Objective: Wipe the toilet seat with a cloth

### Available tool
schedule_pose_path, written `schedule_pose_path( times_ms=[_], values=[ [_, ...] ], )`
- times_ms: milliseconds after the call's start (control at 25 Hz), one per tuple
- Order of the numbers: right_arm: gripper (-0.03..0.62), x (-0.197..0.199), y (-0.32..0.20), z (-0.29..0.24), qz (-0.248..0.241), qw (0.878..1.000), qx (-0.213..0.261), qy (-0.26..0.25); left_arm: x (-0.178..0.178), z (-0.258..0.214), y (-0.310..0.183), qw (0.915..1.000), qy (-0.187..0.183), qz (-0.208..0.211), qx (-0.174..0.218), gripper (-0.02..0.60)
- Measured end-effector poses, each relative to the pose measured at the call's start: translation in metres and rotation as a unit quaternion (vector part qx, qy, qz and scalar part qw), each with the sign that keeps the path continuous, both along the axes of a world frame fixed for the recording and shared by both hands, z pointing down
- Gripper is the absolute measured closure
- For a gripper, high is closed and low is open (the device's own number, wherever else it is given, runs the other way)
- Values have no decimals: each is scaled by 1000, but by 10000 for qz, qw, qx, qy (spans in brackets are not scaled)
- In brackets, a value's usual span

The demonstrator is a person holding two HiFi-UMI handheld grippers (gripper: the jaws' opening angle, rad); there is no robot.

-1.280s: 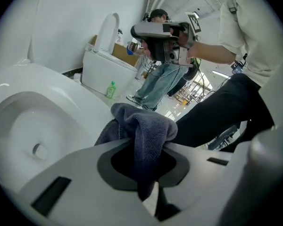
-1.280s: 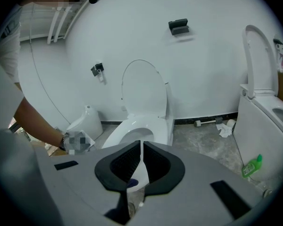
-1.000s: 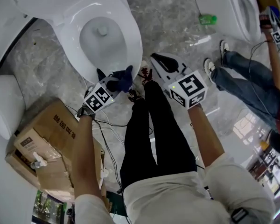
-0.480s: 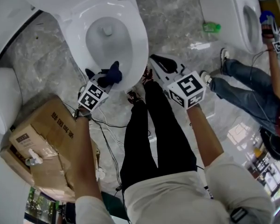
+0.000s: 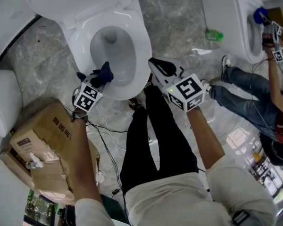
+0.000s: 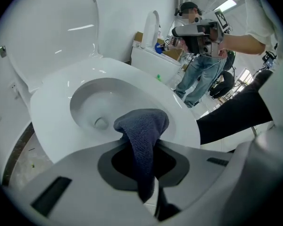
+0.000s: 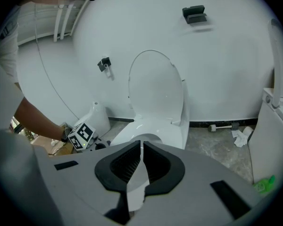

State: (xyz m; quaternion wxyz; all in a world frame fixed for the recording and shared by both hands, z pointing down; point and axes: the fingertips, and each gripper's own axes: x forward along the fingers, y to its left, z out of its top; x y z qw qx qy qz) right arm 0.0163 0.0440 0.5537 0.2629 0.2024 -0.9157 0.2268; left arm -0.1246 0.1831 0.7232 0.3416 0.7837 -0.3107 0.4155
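A white toilet with its lid (image 6: 52,27) raised stands ahead of me. Its seat (image 5: 140,55) rings the bowl. My left gripper (image 5: 96,80) is shut on a dark blue cloth (image 5: 102,73), which lies against the seat's front left rim. In the left gripper view the cloth (image 6: 144,128) bunches over the seat (image 6: 179,114) and hangs down between the left gripper's (image 6: 141,149) jaws. My right gripper (image 5: 154,62) hovers beside the seat's front right edge, shut and empty. In its own view the right gripper (image 7: 141,147) has its jaws together, pointing at the toilet (image 7: 155,126).
A torn cardboard box (image 5: 42,145) sits on the floor at the left, with cables (image 5: 108,140) beside it. A second toilet (image 5: 236,18) stands at the top right, where another person in jeans (image 5: 245,93) works. A green bottle (image 5: 213,34) lies on the floor between.
The left gripper has carried the cloth leftward, from the seat's front tip onto its front left rim. The right gripper has drifted slightly and stays shut.
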Motion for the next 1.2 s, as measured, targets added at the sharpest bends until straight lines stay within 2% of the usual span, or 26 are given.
schedule_pose_path(
  times_ms=[200, 360, 640, 960, 1200],
  values=[
    [554, -8, -18, -2, -214, 9997, -11, 76, -21, 6, -26, 9997, -250, 27, -68, 540],
    [554, -15, -27, 3, -306, 9994, -32, 153, -42, 15, -47, 9984, -513, 238, 95, 540],
    [554, -28, -37, 11, -417, 9987, -176, 220, -72, 12, -84, 9962, -766, 302, 266, 540],
    [554, -38, -73, 14, -319, 9991, -168, 217, -88, 16, -128, 9931, -1011, 469, 359, 540],
    [554, -34, -96, 9, -213, 9992, -131, 316, -95, 14, -164, 9887, -1238, 562, 628, 540]
  ],
)
